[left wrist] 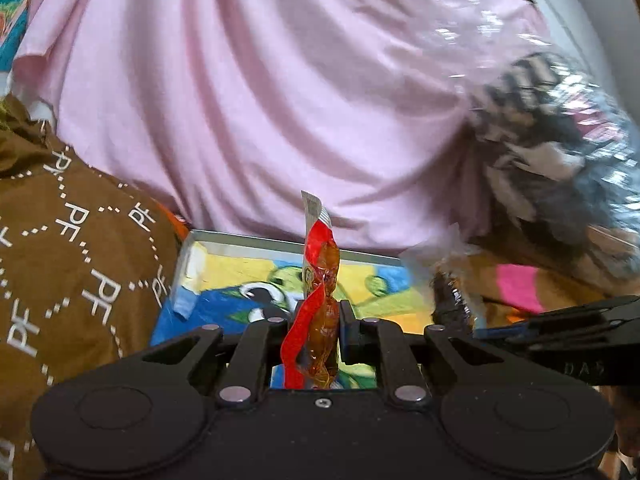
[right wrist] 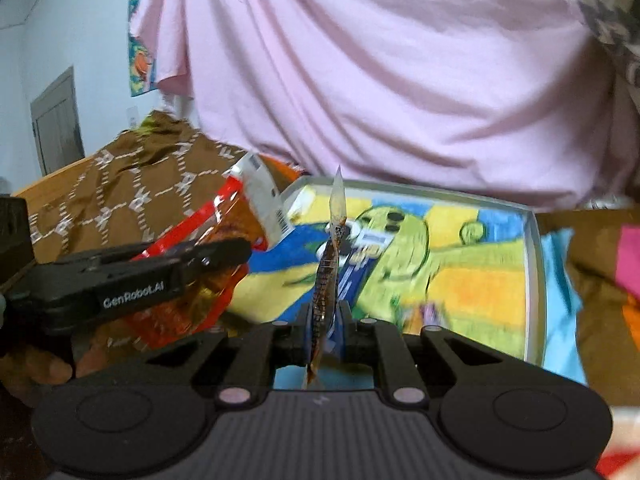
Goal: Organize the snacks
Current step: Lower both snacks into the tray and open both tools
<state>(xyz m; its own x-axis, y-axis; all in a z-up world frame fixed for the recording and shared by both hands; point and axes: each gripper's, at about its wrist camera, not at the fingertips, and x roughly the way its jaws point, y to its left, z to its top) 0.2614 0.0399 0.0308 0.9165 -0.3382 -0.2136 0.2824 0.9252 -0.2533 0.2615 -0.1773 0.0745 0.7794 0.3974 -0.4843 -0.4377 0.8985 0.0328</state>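
Note:
My left gripper point(left wrist: 318, 320) is shut on a red and clear snack packet point(left wrist: 320, 300) with brown snacks inside, held edge-on above a tray point(left wrist: 248, 238) with a colourful cartoon picture. My right gripper point(right wrist: 324, 320) is shut on a thin clear packet of dark brown snacks point(right wrist: 328, 272), also edge-on over the same tray point(right wrist: 536, 264). In the right wrist view the left gripper point(right wrist: 216, 258) comes in from the left with its red packet point(right wrist: 224, 236). In the left wrist view the right gripper point(left wrist: 480, 330) enters from the right with its blurred packet point(left wrist: 452, 296).
A pink cloth point(left wrist: 280, 100) hangs behind the tray. A brown patterned cloth point(left wrist: 72, 272) lies to the left. A bag of black and white fabric in clear plastic point(left wrist: 560, 140) is at the right. Blue and pink fabrics point(right wrist: 560, 272) lie to the right of the tray.

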